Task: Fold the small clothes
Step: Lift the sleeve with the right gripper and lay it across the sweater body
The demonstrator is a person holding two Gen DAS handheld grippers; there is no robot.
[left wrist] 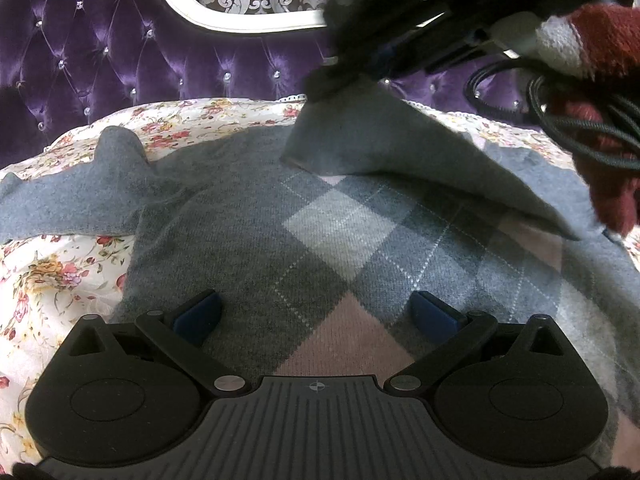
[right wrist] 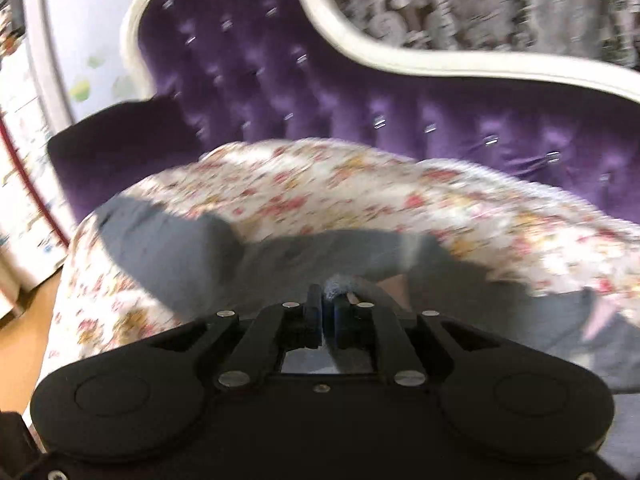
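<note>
A grey argyle sweater [left wrist: 304, 236] with white and pink diamonds lies spread on a floral sheet [left wrist: 48, 276]. Its left sleeve [left wrist: 76, 196] stretches out to the left. My left gripper [left wrist: 316, 308] is open and empty, its blue pads apart just above the sweater's body. My right gripper [right wrist: 327, 312] is shut on the sweater's right sleeve [left wrist: 360, 136]. In the left wrist view the right gripper [left wrist: 344, 80] holds that sleeve lifted and folded over the sweater's chest. The right wrist view is motion-blurred and shows grey cloth [right wrist: 280, 256] below the fingers.
A purple tufted headboard [left wrist: 120, 48] with a white frame rises behind the bed. A red-sleeved arm [left wrist: 608, 80] and black cables [left wrist: 560, 112] hang at the right. In the right wrist view the bed's left edge [right wrist: 68, 280] drops to a wooden floor [right wrist: 28, 320].
</note>
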